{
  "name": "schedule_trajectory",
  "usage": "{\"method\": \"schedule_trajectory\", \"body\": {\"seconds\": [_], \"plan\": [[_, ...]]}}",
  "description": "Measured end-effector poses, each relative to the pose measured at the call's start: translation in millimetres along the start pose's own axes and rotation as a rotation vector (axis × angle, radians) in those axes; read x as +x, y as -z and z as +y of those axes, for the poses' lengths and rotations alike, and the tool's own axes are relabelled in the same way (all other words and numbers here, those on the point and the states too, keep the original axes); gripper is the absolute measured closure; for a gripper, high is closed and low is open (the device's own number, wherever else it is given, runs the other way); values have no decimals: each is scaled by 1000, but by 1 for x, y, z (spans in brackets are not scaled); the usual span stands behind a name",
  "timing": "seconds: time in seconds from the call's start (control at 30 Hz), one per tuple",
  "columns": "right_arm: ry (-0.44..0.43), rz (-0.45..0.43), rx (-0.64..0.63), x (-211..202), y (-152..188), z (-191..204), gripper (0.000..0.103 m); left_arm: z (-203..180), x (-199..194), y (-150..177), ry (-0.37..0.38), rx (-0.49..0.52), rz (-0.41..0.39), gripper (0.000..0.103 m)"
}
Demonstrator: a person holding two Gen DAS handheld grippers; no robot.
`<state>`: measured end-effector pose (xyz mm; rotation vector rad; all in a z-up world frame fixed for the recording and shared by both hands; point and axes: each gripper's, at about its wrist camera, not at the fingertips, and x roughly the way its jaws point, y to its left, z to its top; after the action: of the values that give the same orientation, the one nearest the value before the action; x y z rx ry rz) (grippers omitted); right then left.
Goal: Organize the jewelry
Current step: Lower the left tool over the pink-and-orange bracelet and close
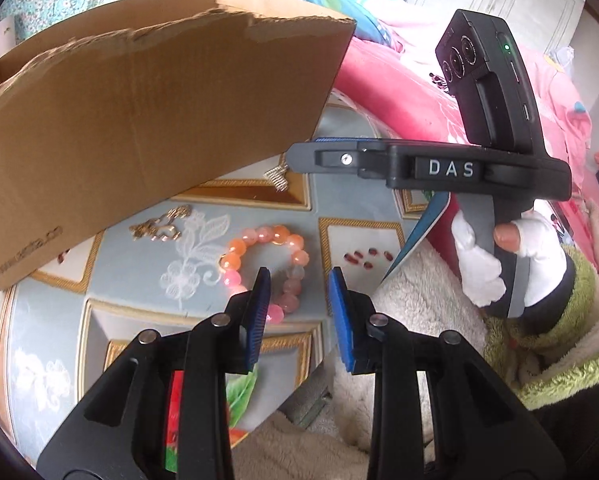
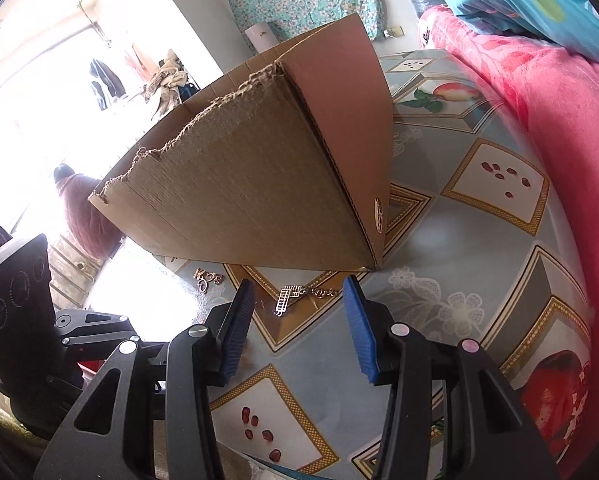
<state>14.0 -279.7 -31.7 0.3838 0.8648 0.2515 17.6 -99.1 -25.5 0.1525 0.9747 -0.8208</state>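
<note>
Left hand-held gripper (image 1: 299, 280): jaws stood wide, nothing between the pads, poised above the tabletop (image 1: 139, 264). Bead bracelet (image 1: 265, 268), pink/orange, lay flat as a ring just ahead of and partly behind the left finger (image 1: 259, 312); a loop, so no clear long axis. Gold chain piece (image 1: 159, 224) lay further ahead and to the left, long axis running roughly left-right, its left end near the cardboard box (image 1: 139, 120). Silver pendant w/ chain (image 1: 277, 178) lay well ahead, at the box's lower edge, just beside the tip of the right hand-held gripper (image 1: 299, 152), seen side-on in that view.

Right hand-held gripper (image 2: 299, 292): jaws also wide, empty. Silver pendant w/ chain (image 2: 289, 296) lay between and just ahead of the fingertips, pendant tilted diagonally, chain trailing to the right. Gold chain piece (image 2: 207, 278) sat ahead-left. Cardboard box (image 2: 259, 180), torn top rim, stood directly ahead, its corner facing the gripper and blocking the view beyond. Pink blanket (image 2: 559, 140) bordered the tabletop (image 2: 459, 240) on the right.
</note>
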Motion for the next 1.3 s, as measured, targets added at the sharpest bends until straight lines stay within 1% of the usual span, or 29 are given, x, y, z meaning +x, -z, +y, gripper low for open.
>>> {"method": "schedule_trajectory", "body": {"seconds": [0.1,0.2,0.27,0.4,0.53,0.7,0.87,0.97,1.07,1.3], "plan": [[-3,7,-15,1,1,5,58,7,-11,9,-32,-17,6,75],[-1,22,-66,3,2,16,58,14,-17,14,-58,-41,4,75],[-3,36,-125,5,5,28,58,19,-21,15,-67,-55,-1,75],[25,81,-269,12,16,54,58,21,-26,18,-90,-53,-7,75],[59,102,-363,17,25,71,58,21,-28,19,-102,-40,-12,75],[81,113,-405,21,24,81,60,19,-26,19,-110,-23,-20,75],[128,132,-488,26,27,95,62,17,-24,22,-112,-8,-29,75],[141,144,-501,26,23,96,62,15,-22,22,-116,2,-36,75],[180,146,-537,27,24,100,64,14,-22,24,-122,8,-43,75],[206,149,-538,28,26,109,64,26,-33,35,-144,-20,-61,75]]}}
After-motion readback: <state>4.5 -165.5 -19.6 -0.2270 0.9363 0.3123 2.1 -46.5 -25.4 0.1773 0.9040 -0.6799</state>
